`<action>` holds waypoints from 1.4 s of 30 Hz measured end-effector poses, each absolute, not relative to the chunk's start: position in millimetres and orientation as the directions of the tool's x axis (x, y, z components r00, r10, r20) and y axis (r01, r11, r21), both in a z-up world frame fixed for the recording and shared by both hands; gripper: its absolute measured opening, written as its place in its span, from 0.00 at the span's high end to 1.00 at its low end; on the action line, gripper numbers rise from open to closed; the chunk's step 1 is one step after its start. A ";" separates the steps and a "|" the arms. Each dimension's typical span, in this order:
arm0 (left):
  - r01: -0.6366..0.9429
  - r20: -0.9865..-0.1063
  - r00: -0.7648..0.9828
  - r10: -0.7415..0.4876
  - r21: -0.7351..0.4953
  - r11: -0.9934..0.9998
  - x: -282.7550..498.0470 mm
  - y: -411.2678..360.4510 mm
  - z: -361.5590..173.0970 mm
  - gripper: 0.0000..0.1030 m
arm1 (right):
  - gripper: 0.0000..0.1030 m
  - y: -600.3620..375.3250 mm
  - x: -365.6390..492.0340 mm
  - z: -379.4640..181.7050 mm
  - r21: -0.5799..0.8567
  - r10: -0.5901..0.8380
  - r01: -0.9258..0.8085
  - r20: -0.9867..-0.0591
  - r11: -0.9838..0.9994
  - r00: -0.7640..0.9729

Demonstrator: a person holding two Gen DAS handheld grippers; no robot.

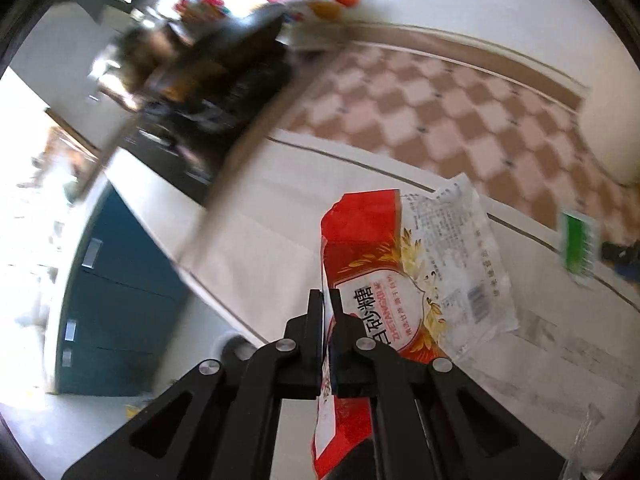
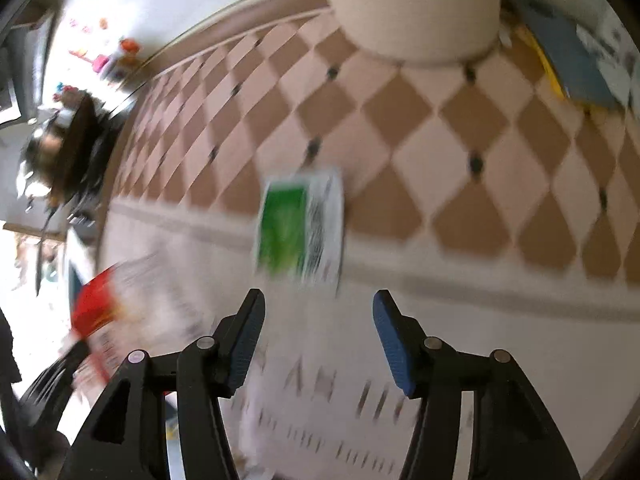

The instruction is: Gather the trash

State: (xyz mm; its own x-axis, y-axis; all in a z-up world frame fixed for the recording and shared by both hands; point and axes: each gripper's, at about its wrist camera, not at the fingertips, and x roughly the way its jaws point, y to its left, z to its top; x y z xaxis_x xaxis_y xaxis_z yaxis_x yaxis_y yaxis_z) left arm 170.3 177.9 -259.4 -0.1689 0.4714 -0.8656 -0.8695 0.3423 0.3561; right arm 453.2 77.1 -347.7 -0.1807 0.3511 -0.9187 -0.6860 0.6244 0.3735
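My left gripper (image 1: 326, 300) is shut on a red and clear sugar bag (image 1: 404, 272) and holds it above the pale floor. The same bag shows blurred at the left of the right wrist view (image 2: 100, 308). A green and white wrapper (image 2: 300, 226) lies on the floor straight ahead of my right gripper (image 2: 318, 312), which is open and empty a short way from it. The wrapper also shows at the right edge of the left wrist view (image 1: 578, 244).
The floor has a brown and pink checkered band (image 2: 400, 128). A wide white round pillar base (image 2: 412, 12) stands beyond the wrapper. A dark teal cabinet (image 1: 116, 300) is at the left. A cluttered dark table (image 1: 208, 76) is farther back. A clear plastic scrap (image 1: 584, 436) lies at lower right.
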 end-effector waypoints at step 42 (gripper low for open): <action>-0.916 -0.756 -0.135 0.640 0.342 0.211 111.3 177.9 -169.3 1.00 | 1.00 83.3 418.2 -279.8 0.300 0.518 -0.796 -0.855 0.527 0.021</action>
State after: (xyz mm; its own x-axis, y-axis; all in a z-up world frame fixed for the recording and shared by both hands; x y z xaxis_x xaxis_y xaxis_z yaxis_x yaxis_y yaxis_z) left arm 111.3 177.9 -169.3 -0.1352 0.6404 -0.7560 -0.9157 0.2107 0.3422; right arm 418.2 83.3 -279.8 0.0209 0.5178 -0.8552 -0.7955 0.5267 0.2995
